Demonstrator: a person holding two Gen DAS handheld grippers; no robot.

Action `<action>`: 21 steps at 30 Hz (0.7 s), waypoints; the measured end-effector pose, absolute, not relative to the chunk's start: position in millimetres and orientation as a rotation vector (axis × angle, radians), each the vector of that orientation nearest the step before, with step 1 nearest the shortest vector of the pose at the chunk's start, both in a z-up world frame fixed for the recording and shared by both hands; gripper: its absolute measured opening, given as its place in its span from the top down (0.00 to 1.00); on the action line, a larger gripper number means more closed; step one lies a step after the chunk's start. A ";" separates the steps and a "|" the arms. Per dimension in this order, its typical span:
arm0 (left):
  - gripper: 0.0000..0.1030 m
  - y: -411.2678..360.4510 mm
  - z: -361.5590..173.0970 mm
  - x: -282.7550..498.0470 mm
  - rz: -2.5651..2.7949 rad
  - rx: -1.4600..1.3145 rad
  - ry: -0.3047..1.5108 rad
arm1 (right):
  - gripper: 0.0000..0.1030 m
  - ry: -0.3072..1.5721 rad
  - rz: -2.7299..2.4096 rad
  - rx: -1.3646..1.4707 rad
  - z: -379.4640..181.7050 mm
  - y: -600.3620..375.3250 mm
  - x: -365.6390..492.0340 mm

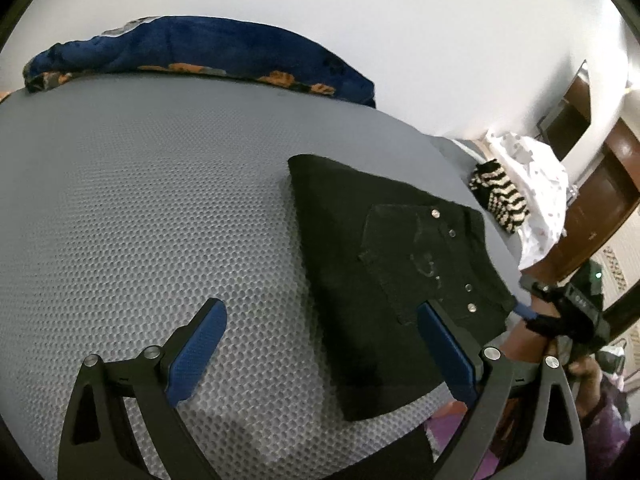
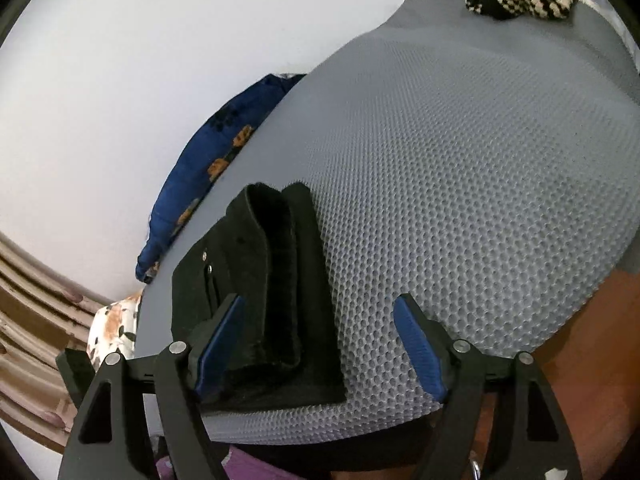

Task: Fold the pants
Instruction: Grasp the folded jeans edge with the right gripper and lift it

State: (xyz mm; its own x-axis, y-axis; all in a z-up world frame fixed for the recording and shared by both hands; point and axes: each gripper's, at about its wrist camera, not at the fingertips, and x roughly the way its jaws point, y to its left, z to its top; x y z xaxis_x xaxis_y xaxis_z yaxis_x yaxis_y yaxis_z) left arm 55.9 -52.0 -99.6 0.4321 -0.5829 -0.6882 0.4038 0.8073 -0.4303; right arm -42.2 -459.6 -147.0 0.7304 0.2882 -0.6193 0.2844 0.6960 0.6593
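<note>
Here, folded black pants [image 1: 372,280] lie on gray mat [image 1: 160,200].

Folded pants [image 1: 360,280] on mattress [image 1: 140,200], blanket [image 1: 200,56] behind, striped garment [image 1: 500,196] right

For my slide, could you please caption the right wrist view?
Open right gripper over folded black pants on a grey textured mat.
</note>
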 end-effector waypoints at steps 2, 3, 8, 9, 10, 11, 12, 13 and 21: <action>0.07 -55.4 -99.7 58.8 -0.655 -0.222 0.933 | 0.28 0.790 0.018 0.796 -147.2 -453.1 -37.6; 0.07 -58.5 -99.7 60.3 -0.672 -0.217 0.928 | 0.27 0.791 0.024 0.785 -146.9 -450.0 -35.8; 0.07 -78.3 -104.2 72.4 -0.699 -0.140 0.937 | 0.25 0.804 0.071 0.795 -151.0 -440.9 -23.8; 0.07 -79.6 -105.6 75.2 -0.706 -0.142 0.942 | 0.25 0.815 0.071 0.786 -152.0 -438.4 -20.6; 0.07 -80.7 -107.5 78.0 -0.713 -0.147 0.950 | 0.25 0.828 0.070 0.771 -153.2 -435.8 -17.5; 0.07 -82.1 -110.0 82.4 -0.719 -0.154 0.966 | 0.25 0.839 0.075 0.763 -154.8 -433.6 -14.4; 0.07 -82.6 -113.4 87.1 -0.721 -0.162 0.984 | 0.24 0.849 0.083 0.761 -156.5 -431.9 -11.8; 0.07 -82.1 -117.3 91.6 -0.718 -0.173 1.002 | 0.24 0.856 0.086 0.759 -158.0 -431.1 -10.7; 0.07 -90.0 -138.0 115.9 -0.768 -0.234 1.098 | 0.19 0.880 0.124 0.721 -158.7 -418.3 9.2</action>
State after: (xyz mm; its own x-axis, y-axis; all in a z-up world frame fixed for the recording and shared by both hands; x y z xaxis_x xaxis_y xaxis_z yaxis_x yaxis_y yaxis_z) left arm 115.9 -90.0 -138.0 0.2326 -0.6622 -0.7123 0.4423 0.7243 -0.5289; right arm 9.2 -418.3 -158.7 0.6461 0.3830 -0.6602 0.1857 0.7601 0.6227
